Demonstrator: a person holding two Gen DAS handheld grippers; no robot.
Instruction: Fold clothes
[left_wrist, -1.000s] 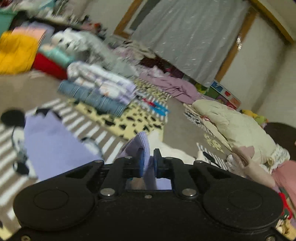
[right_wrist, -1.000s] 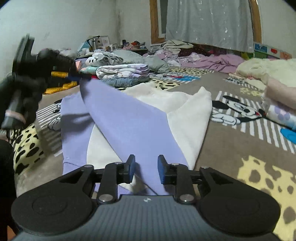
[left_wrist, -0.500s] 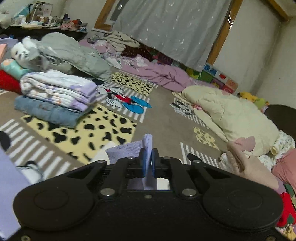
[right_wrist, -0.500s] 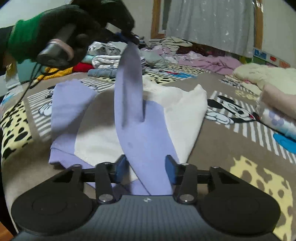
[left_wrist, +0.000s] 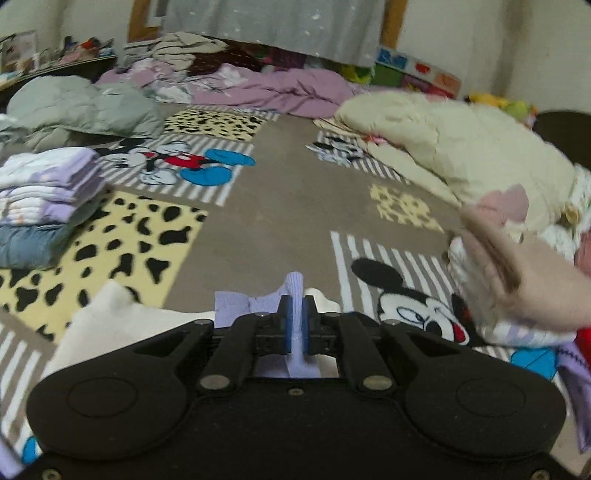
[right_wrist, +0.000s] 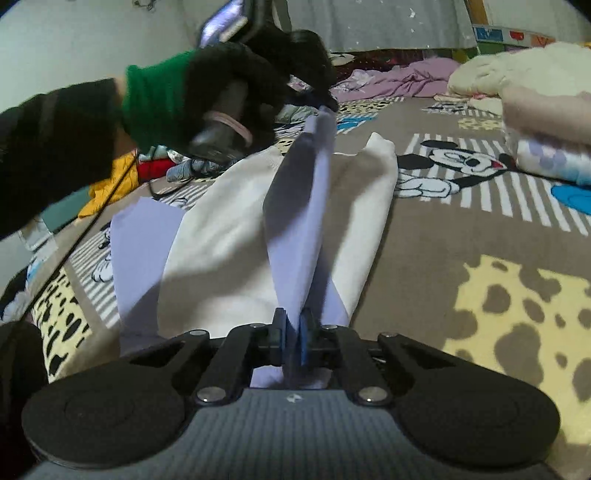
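Observation:
A white sweatshirt (right_wrist: 229, 236) with lilac sleeves lies flat on the cartoon-print rug. One lilac sleeve (right_wrist: 303, 221) is lifted off it and stretched between my grippers. My left gripper (left_wrist: 295, 317) is shut on the sleeve's ribbed cuff (left_wrist: 295, 288); in the right wrist view it (right_wrist: 325, 105) is held by a black-gloved hand above the shirt's far end. My right gripper (right_wrist: 292, 325) is shut on the sleeve's near end. The other lilac sleeve (right_wrist: 140, 236) lies flat at the left.
A stack of folded clothes (left_wrist: 48, 195) sits at the left. A cream quilt (left_wrist: 461, 147) and folded pink items (right_wrist: 546, 122) lie at the right. Purple bedding (left_wrist: 266, 92) is heaped at the back. The rug (right_wrist: 498, 295) stretches to the right.
My right gripper has closed on the near end of the lilac sleeve. My left gripper has carried the cuff up and across over the white body, pulling the sleeve taut.

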